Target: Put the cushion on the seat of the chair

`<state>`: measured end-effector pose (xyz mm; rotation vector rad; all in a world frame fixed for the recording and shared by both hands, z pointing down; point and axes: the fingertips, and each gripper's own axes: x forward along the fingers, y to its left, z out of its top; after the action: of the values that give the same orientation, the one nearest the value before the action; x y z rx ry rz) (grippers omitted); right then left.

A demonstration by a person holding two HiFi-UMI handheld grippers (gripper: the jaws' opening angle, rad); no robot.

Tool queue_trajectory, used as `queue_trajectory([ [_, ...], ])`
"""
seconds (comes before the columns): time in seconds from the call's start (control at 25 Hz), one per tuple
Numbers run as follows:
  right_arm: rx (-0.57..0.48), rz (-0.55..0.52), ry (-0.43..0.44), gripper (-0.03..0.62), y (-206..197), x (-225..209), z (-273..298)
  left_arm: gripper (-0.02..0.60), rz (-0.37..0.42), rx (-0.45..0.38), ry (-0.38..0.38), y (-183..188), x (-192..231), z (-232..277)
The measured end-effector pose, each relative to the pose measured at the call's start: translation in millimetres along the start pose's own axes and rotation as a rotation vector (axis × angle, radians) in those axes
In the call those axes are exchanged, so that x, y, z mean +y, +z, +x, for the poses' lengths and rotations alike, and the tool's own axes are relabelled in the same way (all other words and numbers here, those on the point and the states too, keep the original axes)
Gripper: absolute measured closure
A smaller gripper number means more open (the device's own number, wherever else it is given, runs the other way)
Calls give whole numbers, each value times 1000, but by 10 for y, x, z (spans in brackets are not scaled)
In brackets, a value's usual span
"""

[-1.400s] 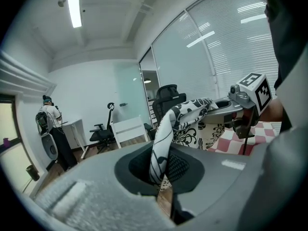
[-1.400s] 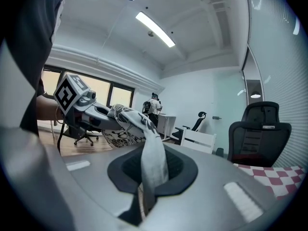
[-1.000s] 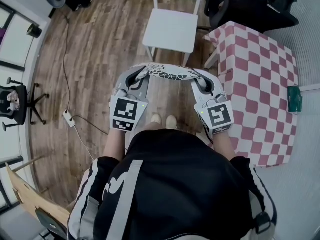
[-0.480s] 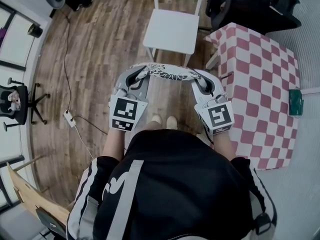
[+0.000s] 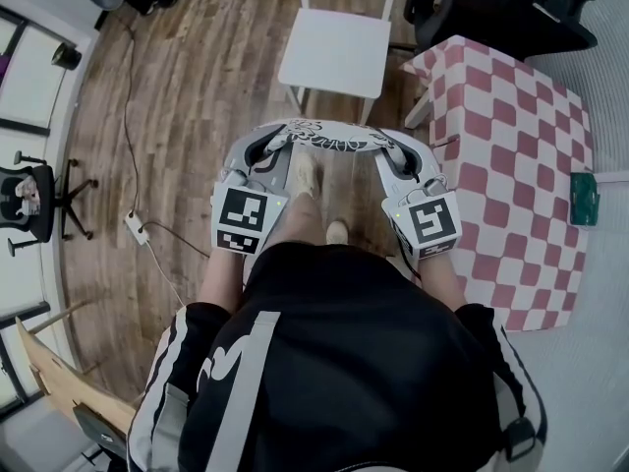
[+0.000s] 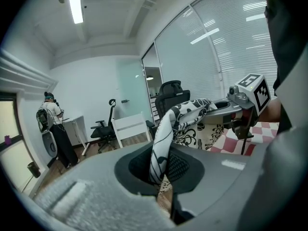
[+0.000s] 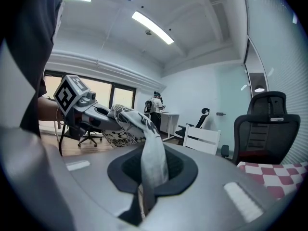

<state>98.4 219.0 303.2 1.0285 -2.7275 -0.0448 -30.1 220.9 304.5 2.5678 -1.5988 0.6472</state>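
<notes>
The cushion, white with a black flower pattern, hangs stretched in the air between my two grippers. My left gripper is shut on its left edge and my right gripper is shut on its right edge. In the left gripper view the cloth rises out of the closed jaws; the right gripper view shows the same fabric pinched. The white chair stands ahead on the wooden floor, its seat bare, and is seen farther off as the chair and the chair.
A red-and-white checkered table stands at the right, bearing a green item. A black office chair sits behind it. A cable with a power strip lies on the floor at left. A person stands far off.
The person's left foot has stepped forward under the cushion. Both grippers stay shut on the cushion and have edged slightly toward the chair.
</notes>
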Motion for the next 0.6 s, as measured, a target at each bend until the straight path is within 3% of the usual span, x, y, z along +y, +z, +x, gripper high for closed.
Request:
queue_trajectory([
  [0.6, -6, 0, -43, 580, 10, -470, 466, 566, 27, -37, -32, 200, 390, 616],
])
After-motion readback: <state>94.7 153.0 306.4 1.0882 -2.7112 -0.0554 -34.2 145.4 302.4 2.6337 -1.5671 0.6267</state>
